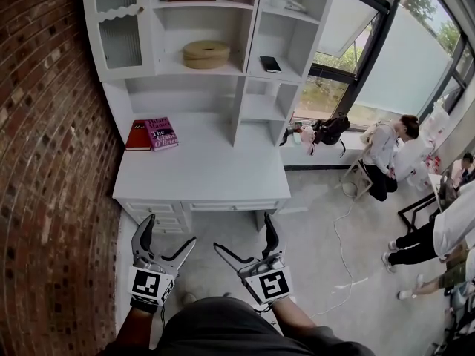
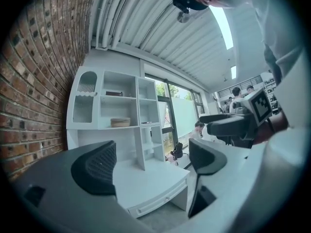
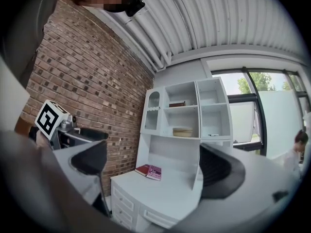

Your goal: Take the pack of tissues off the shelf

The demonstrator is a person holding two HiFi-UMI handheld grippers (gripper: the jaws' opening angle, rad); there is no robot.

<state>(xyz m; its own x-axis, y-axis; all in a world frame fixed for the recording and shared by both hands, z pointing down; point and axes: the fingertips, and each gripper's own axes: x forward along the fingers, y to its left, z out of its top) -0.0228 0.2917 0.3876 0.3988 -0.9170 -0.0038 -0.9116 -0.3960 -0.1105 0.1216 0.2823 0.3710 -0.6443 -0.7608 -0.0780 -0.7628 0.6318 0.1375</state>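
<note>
Left gripper (image 1: 171, 230), right gripper (image 1: 242, 231): fingers (image 1: 144, 233) apart

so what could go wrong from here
Wrong pick: the pale item on the top right shelf may be the tissues, but it is too small to tell. Reach: the open left gripper and right gripper hang short of the desk, so leaning in may nudge the round box or books.

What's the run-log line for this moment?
stage: pre-reach | left gripper: open, empty | right gripper: open, empty | both: short of shelf unit
</note>
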